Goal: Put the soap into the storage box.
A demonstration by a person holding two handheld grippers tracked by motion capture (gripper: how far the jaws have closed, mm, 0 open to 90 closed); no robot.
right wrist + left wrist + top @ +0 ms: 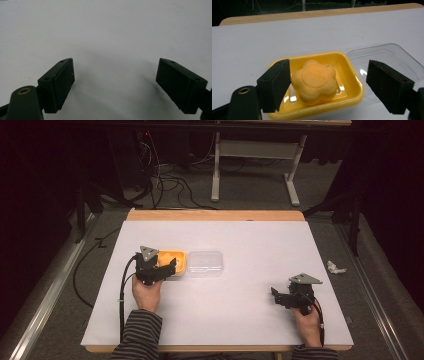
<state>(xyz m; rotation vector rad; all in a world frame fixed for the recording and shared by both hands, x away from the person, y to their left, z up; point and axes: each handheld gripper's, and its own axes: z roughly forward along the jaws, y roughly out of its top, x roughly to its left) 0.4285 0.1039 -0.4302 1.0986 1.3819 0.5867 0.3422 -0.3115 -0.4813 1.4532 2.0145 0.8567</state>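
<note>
White sheeting covers the table (240, 305), whose wooden edge shows at the far side; beyond it lie a dim floor, loose cables (170, 182) and a grey stand (255, 150).

A yellow dish (352, 72) sits left of centre, with a clear lid (392, 55) just beside it, top off and lying flat. A flower-shaped orange soap (314, 81) rests in the dish.

The left gripper (328, 82) hangs over the dish with jaws spread wide, one close beside the soap, the other out over the lid. Judged purpose: lining up to pick the soap out.

The right gripper (115, 82) is parked well apart over bare sheeting, jaws likewise spread and holding nothing, apparently kept clear. A crumpled white scrap (336, 267) lies on the floor off the table's right edge.
</note>
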